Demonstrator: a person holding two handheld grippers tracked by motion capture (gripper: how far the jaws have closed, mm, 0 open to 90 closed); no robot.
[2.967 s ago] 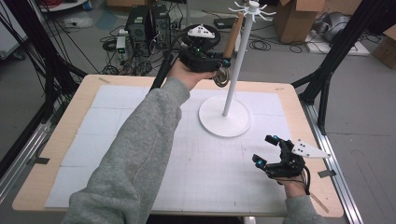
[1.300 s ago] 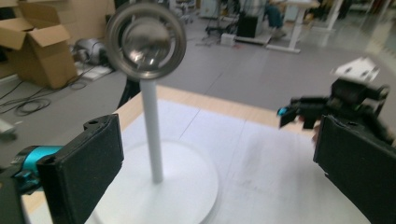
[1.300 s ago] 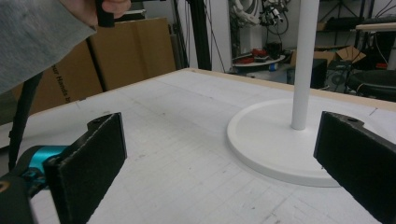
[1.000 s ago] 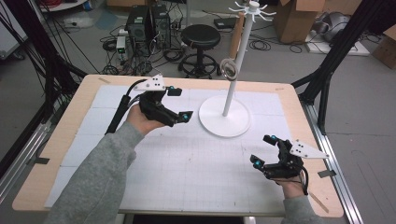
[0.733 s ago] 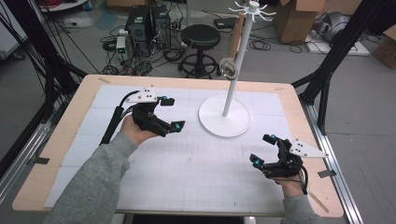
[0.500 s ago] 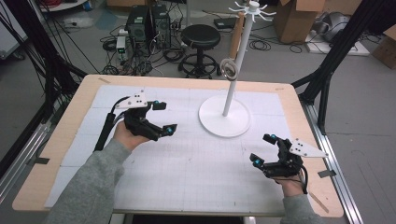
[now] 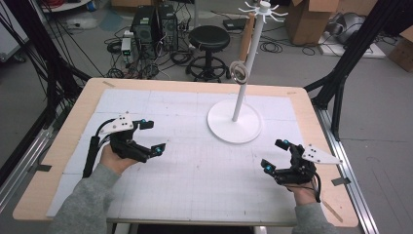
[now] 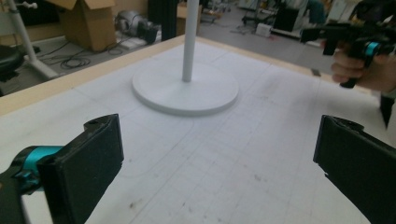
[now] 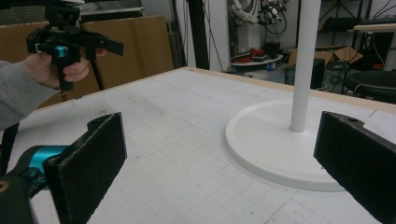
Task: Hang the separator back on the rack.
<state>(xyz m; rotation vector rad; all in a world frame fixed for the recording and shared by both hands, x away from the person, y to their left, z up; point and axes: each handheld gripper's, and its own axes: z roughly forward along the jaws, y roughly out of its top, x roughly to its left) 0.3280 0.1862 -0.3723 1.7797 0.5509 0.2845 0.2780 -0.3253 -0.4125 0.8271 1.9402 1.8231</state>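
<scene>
A white stand with a round base (image 7: 219,127) and a tall pole (image 7: 246,63) rises at the table's back centre, with hooks at its top (image 7: 263,7). A silvery ring (image 7: 238,72) hangs partway up the pole. My left gripper (image 7: 155,135) hovers open and empty over the left of the mat, well apart from the stand. My right gripper (image 7: 273,155) rests open and empty near the front right. The left gripper view has its wide-apart jaws framing the stand base (image 8: 187,91); the right gripper view likewise frames the base (image 9: 275,140).
A white gridded mat (image 7: 204,180) covers the wooden table (image 7: 73,131). Beyond the far edge stand a black stool (image 7: 209,39), computer cases and cardboard boxes. In each gripper view the other hand's gripper (image 8: 355,39) (image 9: 65,39) shows across the table.
My left gripper has drawn back from the ring on the pole, down and to the left of the mat, open and empty. The ring stays on the stand. The right gripper has not moved.
</scene>
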